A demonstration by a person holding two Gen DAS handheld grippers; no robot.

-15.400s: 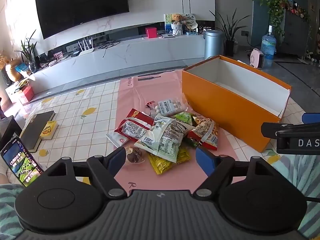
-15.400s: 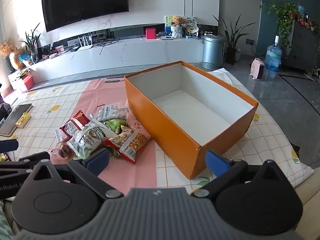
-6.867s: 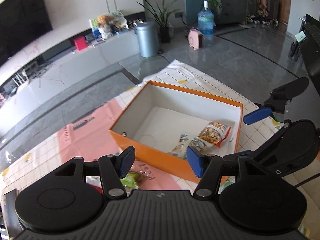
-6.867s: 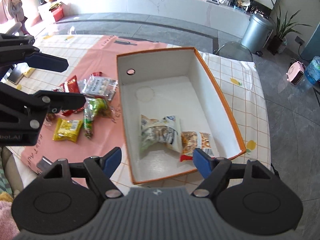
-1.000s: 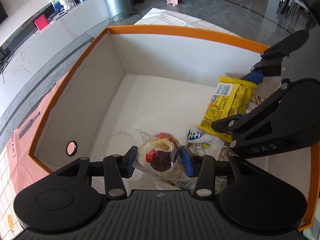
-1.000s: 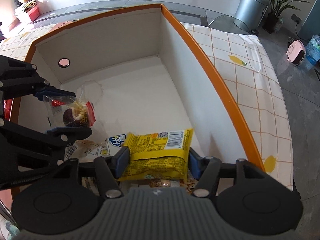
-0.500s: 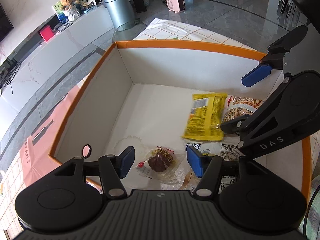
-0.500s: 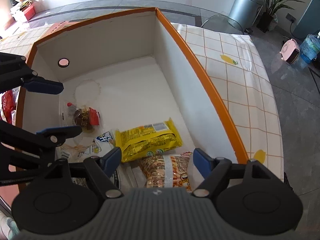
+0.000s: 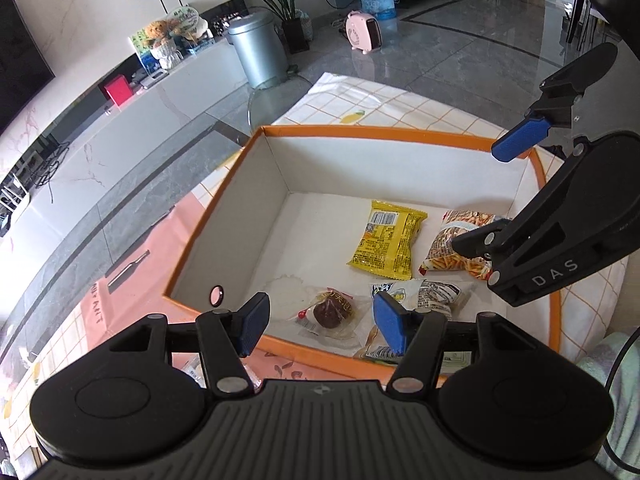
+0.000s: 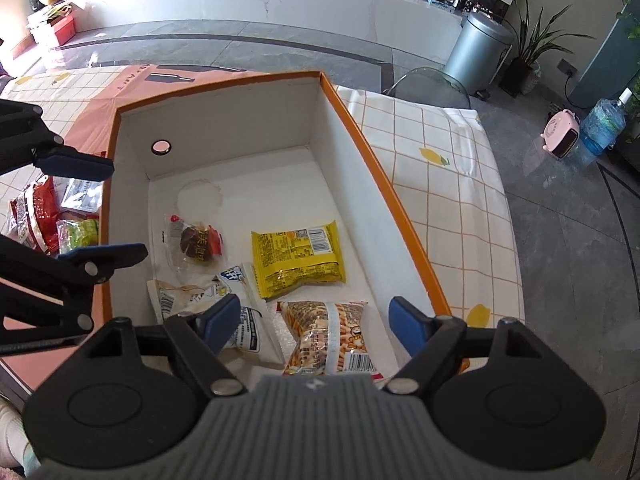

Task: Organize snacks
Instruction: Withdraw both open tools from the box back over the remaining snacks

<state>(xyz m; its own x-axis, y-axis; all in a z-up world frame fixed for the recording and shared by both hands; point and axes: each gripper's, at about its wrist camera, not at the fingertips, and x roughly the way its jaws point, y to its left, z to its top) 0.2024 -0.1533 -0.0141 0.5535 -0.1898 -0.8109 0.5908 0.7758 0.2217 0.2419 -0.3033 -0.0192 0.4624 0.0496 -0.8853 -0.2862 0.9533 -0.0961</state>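
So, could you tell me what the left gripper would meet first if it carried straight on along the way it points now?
Probably the clear-wrapped chocolate snack on the floor of the orange box: it sits between the open fingers of the left gripper. Depth is unclear; the box's near wall might come first.

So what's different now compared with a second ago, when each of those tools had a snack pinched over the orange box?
Both let go. The left tool dropped the clear-wrapped brown cake, the right tool the yellow packet; both snacks now lie on the floor of the orange box. The jaws have just been opening, with nothing between them, and both tools have lifted away. The white bag and the orange bag stayed put.
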